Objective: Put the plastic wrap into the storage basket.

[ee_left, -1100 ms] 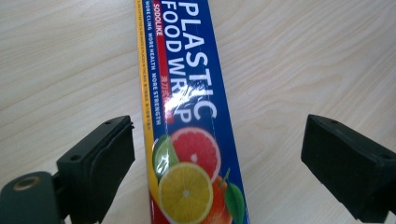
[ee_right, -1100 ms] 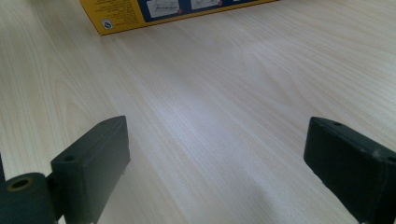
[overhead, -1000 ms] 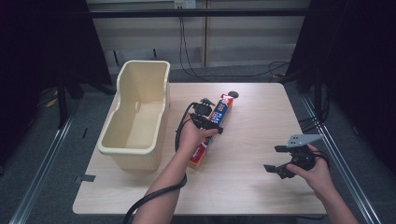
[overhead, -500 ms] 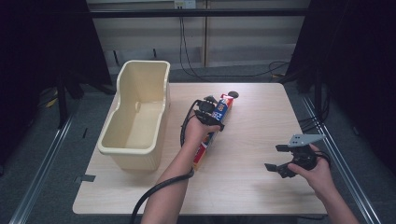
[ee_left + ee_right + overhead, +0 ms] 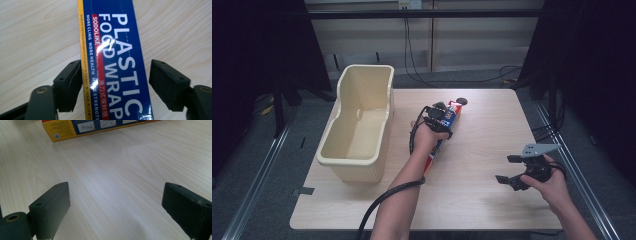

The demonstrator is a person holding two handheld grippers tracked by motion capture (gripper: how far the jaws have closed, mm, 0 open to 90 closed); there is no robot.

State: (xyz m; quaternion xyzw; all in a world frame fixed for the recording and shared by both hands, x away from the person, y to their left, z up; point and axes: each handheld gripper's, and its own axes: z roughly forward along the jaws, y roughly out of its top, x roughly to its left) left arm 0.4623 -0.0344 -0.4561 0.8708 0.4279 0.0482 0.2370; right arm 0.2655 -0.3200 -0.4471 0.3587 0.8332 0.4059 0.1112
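**Plastic-wrap box straddled at mid-table**

Lying flat on the pale wooden table (image 5: 482,200): a long blue plastic wrap box (image 5: 117,62), just right of the cream tub (image 5: 357,120). Straddled by the left gripper (image 5: 115,85), jaws just closing in; one pad against the box's yellow edge, the other a little clear of its far side. Well right of the box, toward the near edge: right gripper (image 5: 115,212), spread wide over bare wood. Beyond the tub, dark curtains, grey floor, trailing cables.

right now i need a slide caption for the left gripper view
Left gripper straddling a blue plastic wrap box on the wooden table, jaws just closing, right pad not yet touching.
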